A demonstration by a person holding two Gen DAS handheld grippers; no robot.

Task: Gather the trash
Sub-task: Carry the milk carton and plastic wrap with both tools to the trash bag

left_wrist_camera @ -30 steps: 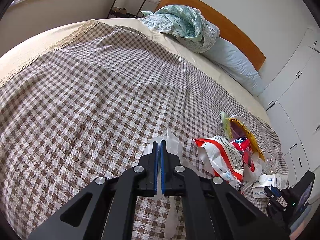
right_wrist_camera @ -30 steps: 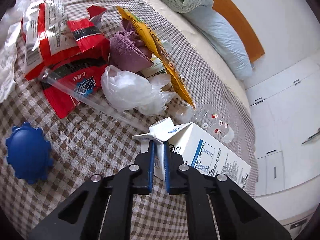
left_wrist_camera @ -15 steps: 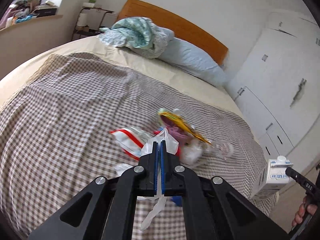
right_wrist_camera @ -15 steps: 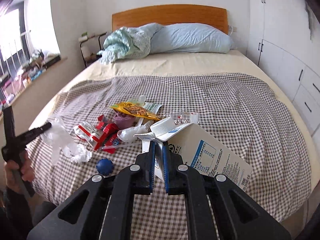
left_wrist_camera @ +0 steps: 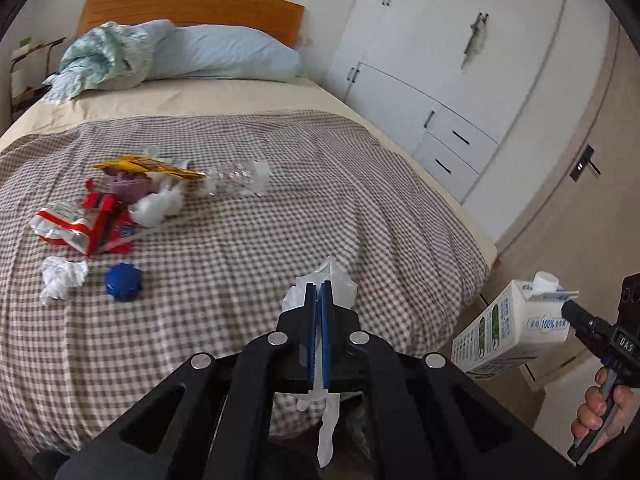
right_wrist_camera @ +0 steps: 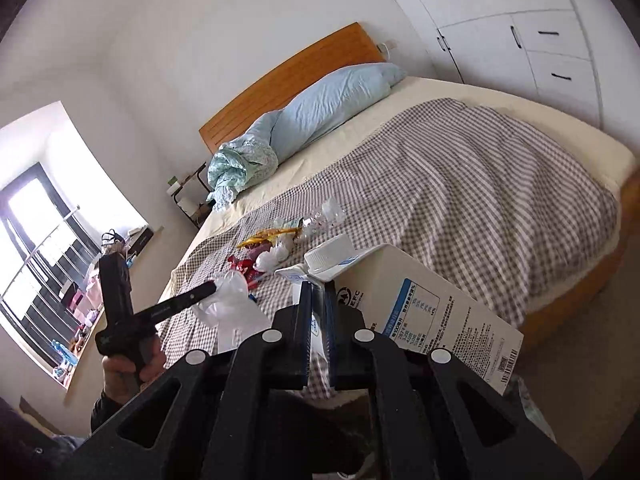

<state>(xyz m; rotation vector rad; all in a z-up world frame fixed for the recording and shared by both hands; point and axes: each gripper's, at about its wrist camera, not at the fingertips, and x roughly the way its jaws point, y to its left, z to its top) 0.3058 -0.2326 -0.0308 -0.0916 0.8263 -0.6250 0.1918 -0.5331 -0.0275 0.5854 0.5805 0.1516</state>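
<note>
While the checked bedspread [left_wrist_camera: 248, 216] is filling most of the left wrist view, the rest of the trash, a pile of wrappers [left_wrist_camera: 86, 224] with a clear bottle [left_wrist_camera: 236, 178], a crumpled tissue [left_wrist_camera: 62, 276] and a blue cap [left_wrist_camera: 123, 282], is lying at left of frame, waiting its turn. At lower right the milk carton [left_wrist_camera: 508, 332] is hanging clear of the bed, the right gripper [right_wrist_camera: 319, 292] pinching its folded top ridge, probably because that ridge is thin enough to fit nearly closed jaws. Lower centre, the left gripper [left_wrist_camera: 319, 292] is clamping fully closed on a thin clear plastic bag [left_wrist_camera: 332, 280], which is drooping below the fingers.
</note>
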